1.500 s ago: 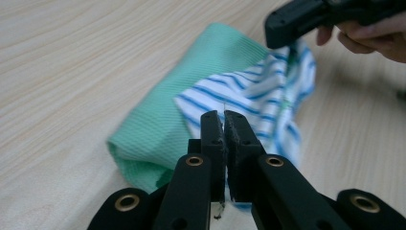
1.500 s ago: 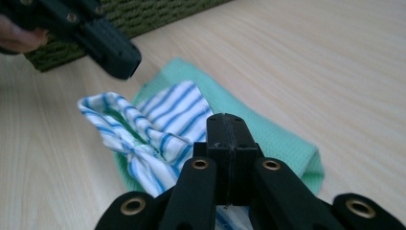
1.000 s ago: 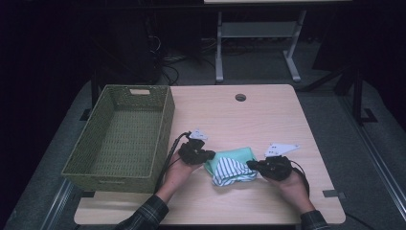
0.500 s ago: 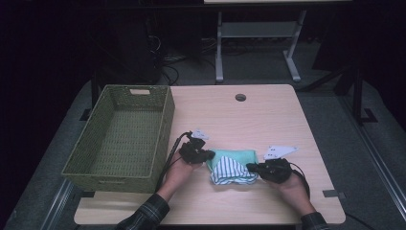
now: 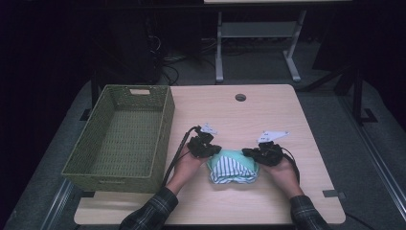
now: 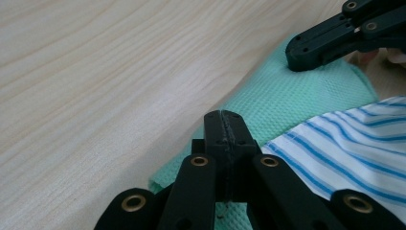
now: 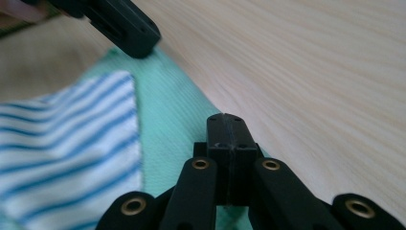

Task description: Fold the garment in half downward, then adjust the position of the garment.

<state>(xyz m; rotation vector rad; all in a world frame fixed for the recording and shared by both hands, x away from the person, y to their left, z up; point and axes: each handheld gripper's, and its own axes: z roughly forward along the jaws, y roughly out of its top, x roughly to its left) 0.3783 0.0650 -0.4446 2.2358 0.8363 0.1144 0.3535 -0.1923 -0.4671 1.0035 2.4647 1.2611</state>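
High view: left tongs [image 5: 214, 150] and right tongs [image 5: 247, 153], each pressed together on the soft, light mint-green waffle cloth's [image 5: 233, 155] far corners; best gripped there.

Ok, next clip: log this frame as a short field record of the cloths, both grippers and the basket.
cloths: green cloth with blue-striped white cloth lying on top, near the front of the table
left gripper: jaws shut, at the green cloth's left edge; whether fabric is pinched cannot be told
right gripper: jaws shut, at the green cloth's right edge; grip on fabric unclear
basket: green woven, at the table's left, nothing inside
hands: one behind each gripper, either side of the cloths
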